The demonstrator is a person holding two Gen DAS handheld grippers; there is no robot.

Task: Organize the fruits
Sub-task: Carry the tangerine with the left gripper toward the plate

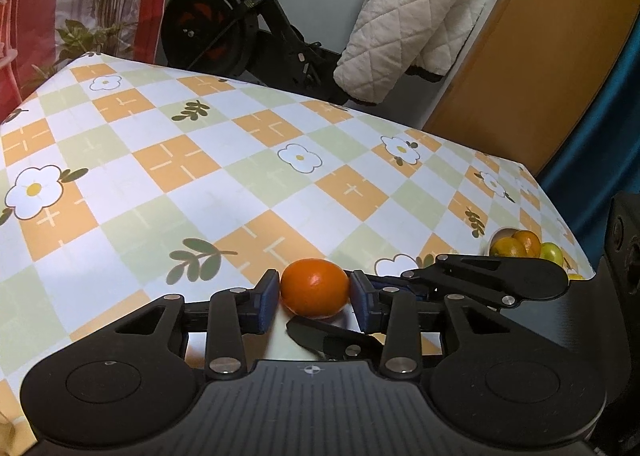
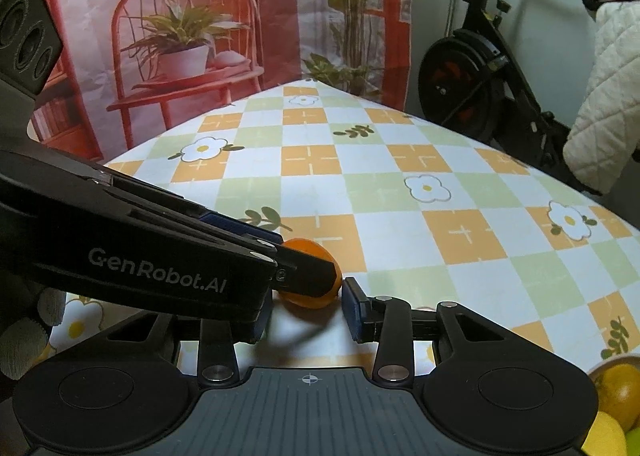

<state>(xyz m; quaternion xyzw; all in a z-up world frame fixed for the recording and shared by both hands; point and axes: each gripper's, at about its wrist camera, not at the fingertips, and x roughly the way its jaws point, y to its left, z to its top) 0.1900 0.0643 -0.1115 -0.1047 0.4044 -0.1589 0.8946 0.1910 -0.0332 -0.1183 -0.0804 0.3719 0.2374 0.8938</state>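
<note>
Orange (image 1: 315, 293) sits between my left gripper (image 1: 315, 302) pads, both touching it — clamped for the carry. Right gripper (image 2: 304, 308) spread wide, empty, close beside it; bowl (image 1: 498, 235) of fruit waits at the table's (image 1: 240, 176) edge.

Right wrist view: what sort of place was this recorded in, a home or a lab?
Most likely a room in a home. A table with a flowered checked tablecloth stands beside an exercise bike with a quilted white jacket draped on it, and a printed backdrop of a chair and plants hangs behind.
</note>
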